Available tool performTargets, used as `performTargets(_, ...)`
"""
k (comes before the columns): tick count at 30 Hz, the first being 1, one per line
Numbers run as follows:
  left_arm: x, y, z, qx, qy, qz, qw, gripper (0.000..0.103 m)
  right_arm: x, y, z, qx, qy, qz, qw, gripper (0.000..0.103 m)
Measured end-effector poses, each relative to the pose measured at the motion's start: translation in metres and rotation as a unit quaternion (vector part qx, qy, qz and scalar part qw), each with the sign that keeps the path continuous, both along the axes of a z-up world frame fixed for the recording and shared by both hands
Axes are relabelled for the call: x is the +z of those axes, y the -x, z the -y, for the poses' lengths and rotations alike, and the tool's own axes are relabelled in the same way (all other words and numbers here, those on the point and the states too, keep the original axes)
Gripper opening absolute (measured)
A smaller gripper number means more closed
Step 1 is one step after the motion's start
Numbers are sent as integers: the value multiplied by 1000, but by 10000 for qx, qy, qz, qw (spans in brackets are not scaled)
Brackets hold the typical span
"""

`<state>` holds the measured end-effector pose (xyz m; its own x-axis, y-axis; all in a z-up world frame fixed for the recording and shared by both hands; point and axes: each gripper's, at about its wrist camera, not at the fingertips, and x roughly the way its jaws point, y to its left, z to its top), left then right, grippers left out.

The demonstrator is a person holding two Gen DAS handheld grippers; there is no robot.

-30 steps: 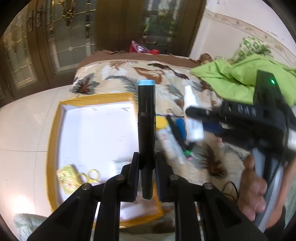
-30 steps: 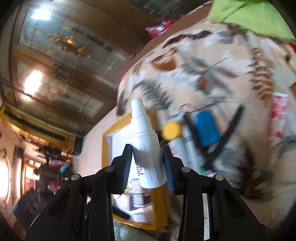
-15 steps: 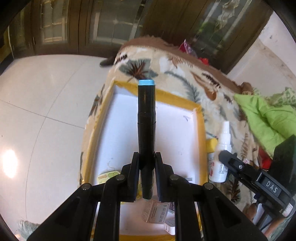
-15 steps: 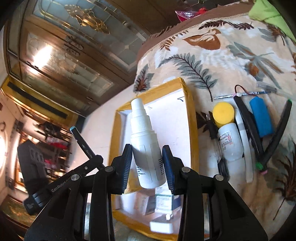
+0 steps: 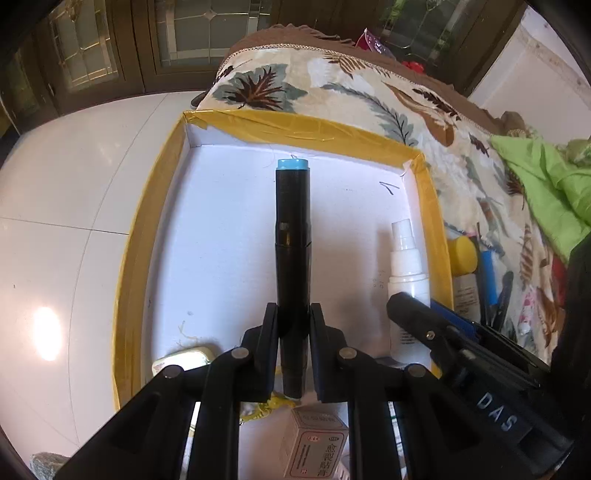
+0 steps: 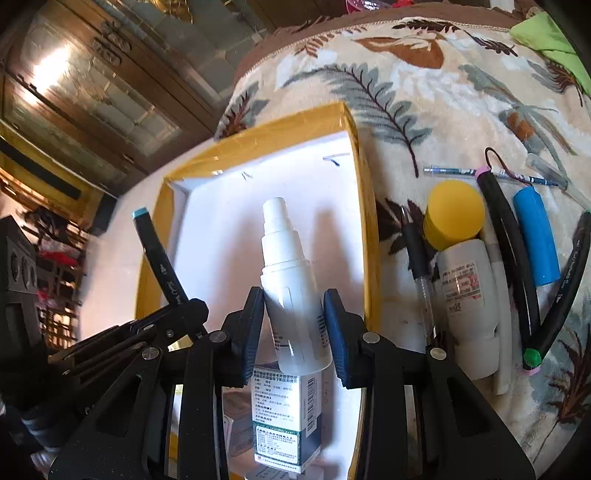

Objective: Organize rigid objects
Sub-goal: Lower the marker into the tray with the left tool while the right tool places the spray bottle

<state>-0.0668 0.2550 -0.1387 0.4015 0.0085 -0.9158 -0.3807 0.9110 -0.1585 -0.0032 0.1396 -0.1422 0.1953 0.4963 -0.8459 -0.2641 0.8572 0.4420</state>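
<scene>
Bright daylight, both views sharp in the middle. Glare spot on the floor tiles; box floor blown out white (bottle shadow on it in right view). Heavy fisheye bending, dark corners, cabinet doors dim.

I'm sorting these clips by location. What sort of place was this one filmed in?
Most likely a room in a home. The work surface is a leaf-patterned blanket spread like bedding, a green cloth lies crumpled on it, and wooden doors with leaded glass stand behind a glossy tiled floor.
</scene>
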Motion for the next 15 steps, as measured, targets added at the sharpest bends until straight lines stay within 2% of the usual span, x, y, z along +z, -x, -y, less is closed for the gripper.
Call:
performTargets(5, -7, -2, 1, 82, -24, -37, 10000, 14, -6, 3, -10, 117, 378, 67, 9992, 33)
performTargets(10, -18, -4, 3, 156, -115, -184, 9996, 14, -8, 4, -10, 96, 437, -4, 9990, 33)
performTargets(15, -18, -3, 0, 281, -168, -135, 9994, 14, -8, 3, -11, 124, 448, -50, 9989, 33)
